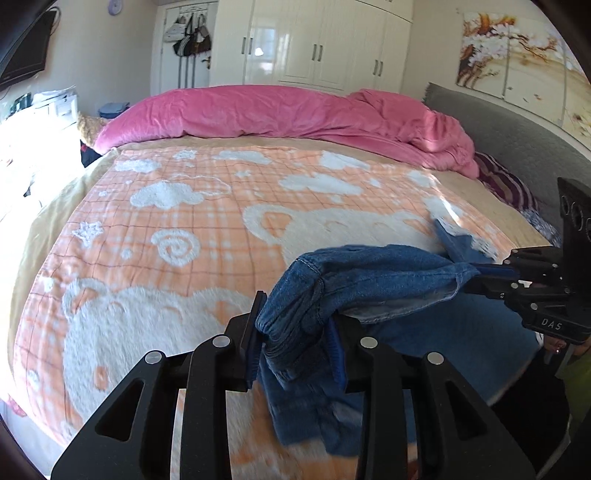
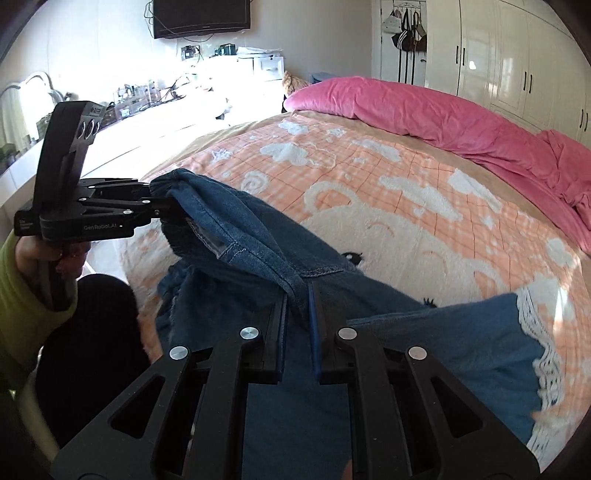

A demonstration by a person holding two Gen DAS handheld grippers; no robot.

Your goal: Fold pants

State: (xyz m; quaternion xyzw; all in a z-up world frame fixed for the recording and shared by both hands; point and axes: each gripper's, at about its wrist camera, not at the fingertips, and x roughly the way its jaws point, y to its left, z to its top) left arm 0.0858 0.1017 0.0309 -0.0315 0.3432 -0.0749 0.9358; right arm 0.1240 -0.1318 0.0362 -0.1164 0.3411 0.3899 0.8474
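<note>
Blue denim pants with a white lace hem hang lifted above the near part of an orange-and-white blanket. My left gripper is shut on a bunched, elastic end of the fabric. It appears in the right wrist view as the left gripper, held by a hand in a yellow-green sleeve. My right gripper is shut on a stitched fold of the pants, and shows in the left wrist view as the right gripper. The cloth stretches between both grippers; the rest drapes down.
A rolled pink duvet lies along the far side of the bed. A grey headboard stands to the right, with striped pillows below it. White wardrobes line the back wall. A cluttered white counter and a wall television are on the left.
</note>
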